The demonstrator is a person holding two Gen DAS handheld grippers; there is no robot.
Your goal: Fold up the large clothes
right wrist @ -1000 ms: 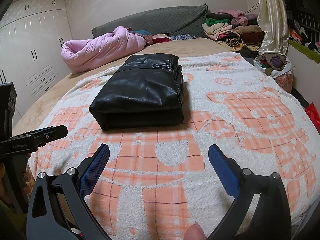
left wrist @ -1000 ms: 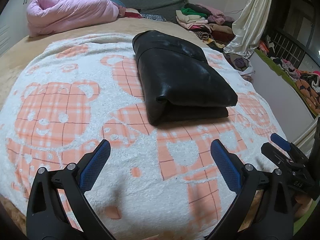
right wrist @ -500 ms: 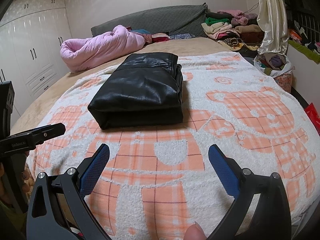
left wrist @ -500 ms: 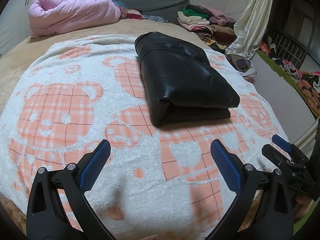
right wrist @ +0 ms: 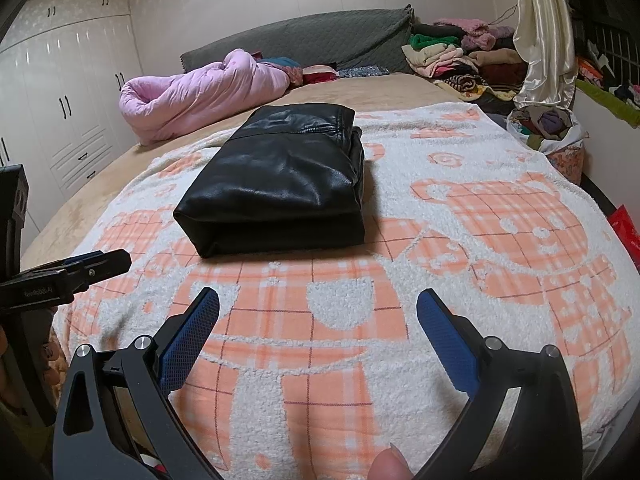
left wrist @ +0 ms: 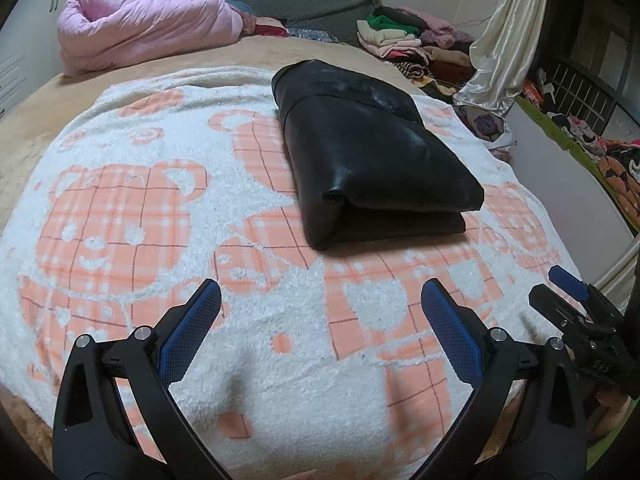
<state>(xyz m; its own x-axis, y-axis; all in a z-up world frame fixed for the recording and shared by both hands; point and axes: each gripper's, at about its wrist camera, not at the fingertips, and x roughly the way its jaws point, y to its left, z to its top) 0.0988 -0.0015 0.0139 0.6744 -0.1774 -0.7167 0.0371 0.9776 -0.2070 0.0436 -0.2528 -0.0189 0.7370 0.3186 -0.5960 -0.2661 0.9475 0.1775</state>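
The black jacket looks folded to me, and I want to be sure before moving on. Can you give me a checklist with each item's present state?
1. Black jacket folded into a compact stack: ok.
2. Jacket lying fully on the bear blanket: ok.
3. Left gripper free of the jacket, jaws open and empty: ok.
4. Right gripper free of the jacket, jaws open and empty: ok.
5. No sleeve or hem sticking out on the near sides: ok; far side cannot tell.
6. Layers lined up at the near edge: not ok, lower layer sits slightly offset.
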